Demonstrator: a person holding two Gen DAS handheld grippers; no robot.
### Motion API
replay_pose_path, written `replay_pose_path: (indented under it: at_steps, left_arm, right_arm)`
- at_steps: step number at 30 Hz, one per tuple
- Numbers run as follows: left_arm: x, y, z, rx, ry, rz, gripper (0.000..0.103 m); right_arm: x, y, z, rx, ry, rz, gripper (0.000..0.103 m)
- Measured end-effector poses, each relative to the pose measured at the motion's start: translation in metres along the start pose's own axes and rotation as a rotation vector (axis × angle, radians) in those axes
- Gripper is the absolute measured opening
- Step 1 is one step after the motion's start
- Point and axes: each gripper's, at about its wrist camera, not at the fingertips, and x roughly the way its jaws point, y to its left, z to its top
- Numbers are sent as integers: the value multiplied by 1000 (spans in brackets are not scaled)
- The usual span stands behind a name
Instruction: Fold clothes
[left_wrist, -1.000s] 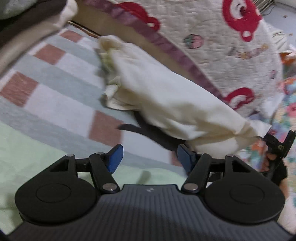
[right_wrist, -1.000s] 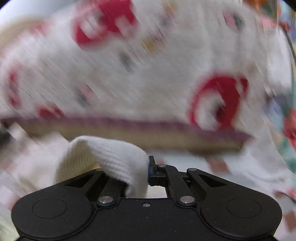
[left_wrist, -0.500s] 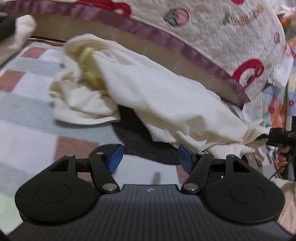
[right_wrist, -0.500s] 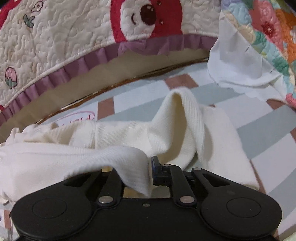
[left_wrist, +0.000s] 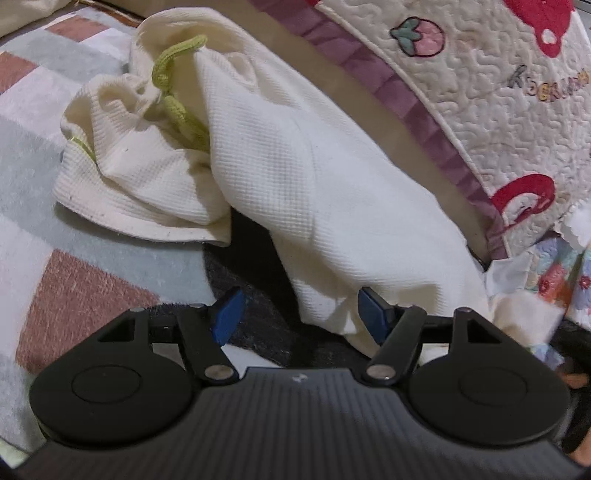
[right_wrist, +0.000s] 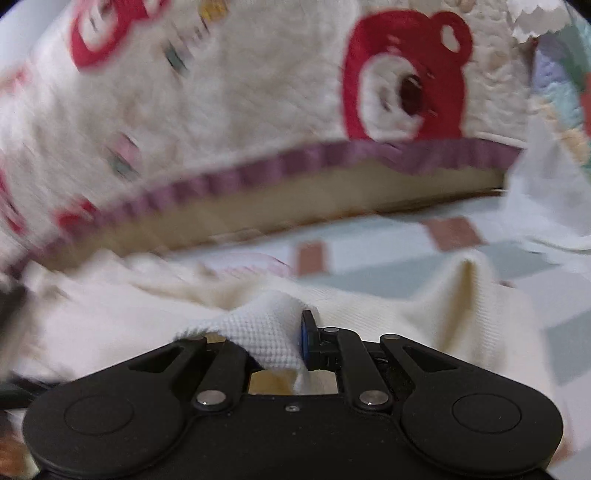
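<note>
left tool (left_wrist: 297, 314) jaws apart, right tool (right_wrist: 284, 341) clamped on cream waffle-knit garment (left_wrist: 295, 166), checked blanket (left_wrist: 33, 155)

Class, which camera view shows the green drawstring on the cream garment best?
The left wrist view. There the green drawstring lies sharp and unobstructed at the bunched end of the cream garment. The right wrist view is motion-blurred and shows only the garment's fabric pinched in the right gripper, with no drawstring visible.

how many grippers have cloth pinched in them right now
1. The right gripper is shut on a fold of the cream garment. The left gripper is open; the garment's edge lies between its blue pads, unpinched.
</note>
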Motion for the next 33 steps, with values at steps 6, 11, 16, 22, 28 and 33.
replay_pose_path:
  at_steps: [6, 11, 16, 22, 28, 33]
  left_arm:
    - [7, -6, 1, -57, -21, -98, 64]
    - [18, -20, 9, -39, 21, -113, 24]
    - [12, -50, 30, 143, -66, -84, 6]
    - [-37, -83, 51, 273, -249, -128, 19]
    - [-11, -65, 4, 335, -9, -9, 41]
    - [6, -55, -27, 406, 59, 69, 42]
  right_arm:
    - [4, -7, 1, 36, -33, 23, 11]
    - [11, -19, -2, 56, -45, -4, 11]
    - [11, -22, -1, 43, -85, -2, 11]
    - [32, -39, -6, 103, 57, -134, 11]
    - [37, -52, -11, 178, 100, -173, 11]
    - [29, -49, -8, 177, 48, -143, 12]
